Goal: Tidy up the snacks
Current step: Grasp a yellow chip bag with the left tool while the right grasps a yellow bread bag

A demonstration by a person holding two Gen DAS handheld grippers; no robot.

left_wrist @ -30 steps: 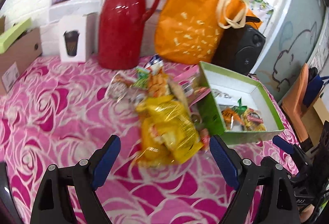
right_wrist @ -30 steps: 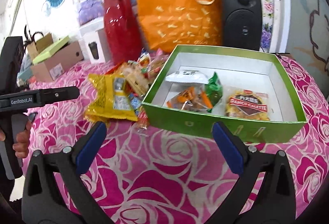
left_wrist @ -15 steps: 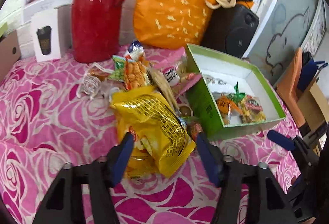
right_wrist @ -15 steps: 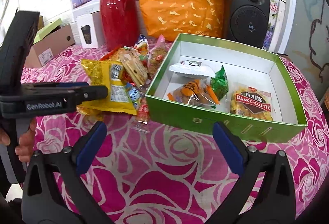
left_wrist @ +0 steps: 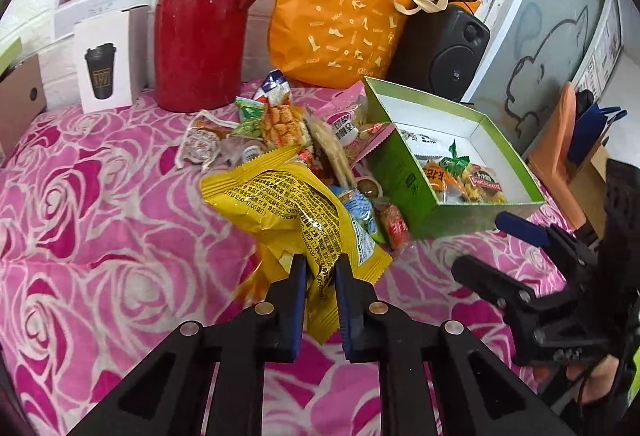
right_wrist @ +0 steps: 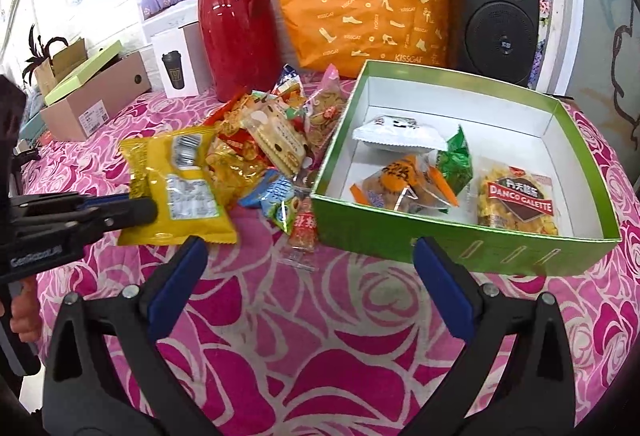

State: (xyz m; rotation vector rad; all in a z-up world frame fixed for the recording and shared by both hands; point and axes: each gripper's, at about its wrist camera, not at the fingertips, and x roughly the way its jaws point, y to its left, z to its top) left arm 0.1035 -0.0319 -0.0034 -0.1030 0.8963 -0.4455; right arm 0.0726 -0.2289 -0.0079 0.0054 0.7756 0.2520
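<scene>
Since half a second ago left tongs have gone from spread wide to clenched on the near edge of the yellow snack bag, lower centre of the left wrist view. Bag lies at the near end of the snack pile on the pink rose tabletop, left of the green box. Box holds a white packet, an orange packet, a green one and a Danco Galette pack. Right tongs released, spread wide, hovering over the tabletop before the box. Red jug and orange tote at upper frame.
</scene>
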